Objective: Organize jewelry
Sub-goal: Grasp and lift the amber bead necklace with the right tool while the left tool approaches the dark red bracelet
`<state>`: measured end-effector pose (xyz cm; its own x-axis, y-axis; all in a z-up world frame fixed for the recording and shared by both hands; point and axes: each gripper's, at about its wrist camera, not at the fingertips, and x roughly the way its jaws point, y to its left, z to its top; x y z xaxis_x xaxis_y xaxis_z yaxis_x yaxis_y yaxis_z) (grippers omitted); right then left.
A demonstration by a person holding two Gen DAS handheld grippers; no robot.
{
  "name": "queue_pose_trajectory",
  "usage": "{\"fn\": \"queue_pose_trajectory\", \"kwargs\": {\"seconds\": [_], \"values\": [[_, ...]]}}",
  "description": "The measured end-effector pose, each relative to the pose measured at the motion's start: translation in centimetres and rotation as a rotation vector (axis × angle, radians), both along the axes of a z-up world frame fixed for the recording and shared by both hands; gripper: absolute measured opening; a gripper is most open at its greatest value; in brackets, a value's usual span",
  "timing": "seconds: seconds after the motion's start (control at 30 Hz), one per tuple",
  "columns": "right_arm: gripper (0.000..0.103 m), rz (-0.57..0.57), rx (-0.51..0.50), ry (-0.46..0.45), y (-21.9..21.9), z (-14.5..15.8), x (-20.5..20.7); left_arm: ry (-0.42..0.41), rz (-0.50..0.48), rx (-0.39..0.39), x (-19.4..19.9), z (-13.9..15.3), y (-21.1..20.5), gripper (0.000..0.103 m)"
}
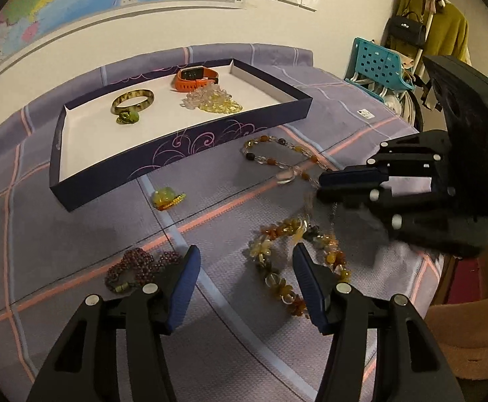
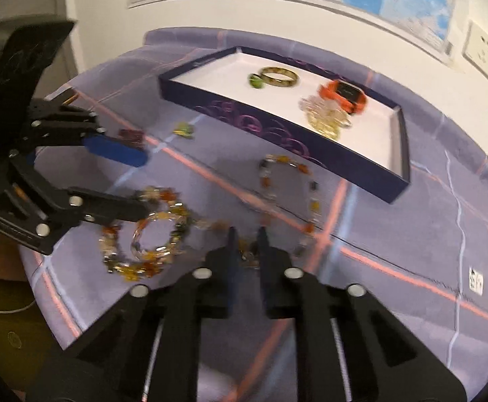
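My left gripper (image 1: 247, 261) hangs open above the cloth. Its right finger is over a heap of amber chip beads (image 1: 287, 251), and nothing is pinched. Beside its left finger lies a dark red bead bracelet (image 1: 137, 268). My right gripper (image 2: 247, 238) is shut on a strand of the long bead necklace (image 2: 312, 201), which loops out across the cloth towards the tray. The left wrist view shows the right gripper (image 1: 321, 186) at the necklace (image 1: 277, 154), jaws together. A yellow pendant (image 1: 167, 197) lies by the purple tray (image 1: 177, 154).
The tray holds a green bangle (image 1: 133, 100), a green pendant (image 1: 128, 119), an orange watch (image 1: 195, 78) and a heap of pale yellow beads (image 1: 210, 100). The table's edge falls away at the right, with a teal chair (image 1: 374, 60) beyond it.
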<state>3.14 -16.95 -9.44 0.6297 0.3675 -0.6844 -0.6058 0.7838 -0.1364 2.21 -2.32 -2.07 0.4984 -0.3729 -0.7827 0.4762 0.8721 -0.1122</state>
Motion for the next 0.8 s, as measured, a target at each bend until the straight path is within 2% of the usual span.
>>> {"fn": "queue_pose_trajectory", "kwargs": {"seconds": [0.03,0.1,0.27,0.33,0.37,0.4,0.5,0.6,0.67,0.7,0.73,0.8], "values": [[0.001,-0.029,0.018,0.004,-0.8,0.1,0.3,0.001,0.003,0.0,0.1,-0.1,0.1,0.055],[0.001,-0.073,0.021,0.002,-1.8,0.2,0.9,-0.001,0.006,0.001,0.1,-0.1,0.1,0.055],[0.001,-0.209,0.128,0.049,-5.6,0.5,2.8,-0.001,0.016,0.001,0.1,0.0,0.4,0.055],[0.009,-0.173,0.188,0.087,-5.8,0.7,2.8,0.001,0.02,-0.004,0.2,0.1,0.5,0.055],[0.015,-0.144,0.184,0.07,-5.1,1.0,2.5,0.001,0.022,-0.004,0.2,0.1,0.5,0.055],[0.026,-0.12,0.162,0.052,-4.3,1.1,2.1,0.001,0.023,-0.005,0.3,0.1,0.5,0.055],[0.029,-0.054,0.124,0.043,-2.0,1.0,1.8,0.0,0.028,-0.002,0.3,0.1,0.4,0.055],[0.028,-0.048,0.08,0.042,-0.3,0.3,2.5,0.0,0.029,-0.002,0.2,0.1,0.4,0.055],[0.027,-0.047,0.064,0.034,0.2,0.0,2.9,0.002,0.031,-0.007,0.2,0.1,0.5,0.055],[0.013,-0.05,0.06,0.031,0.3,0.0,2.8,0.003,0.032,-0.009,0.2,0.1,0.5,0.055],[0.006,-0.06,0.044,0.021,0.3,0.0,2.9,0.003,0.033,-0.01,0.2,0.2,0.6,0.055],[0.006,-0.088,0.036,0.013,-0.2,0.1,3.1,0.003,0.033,-0.011,0.2,0.2,0.6,0.055]]}}
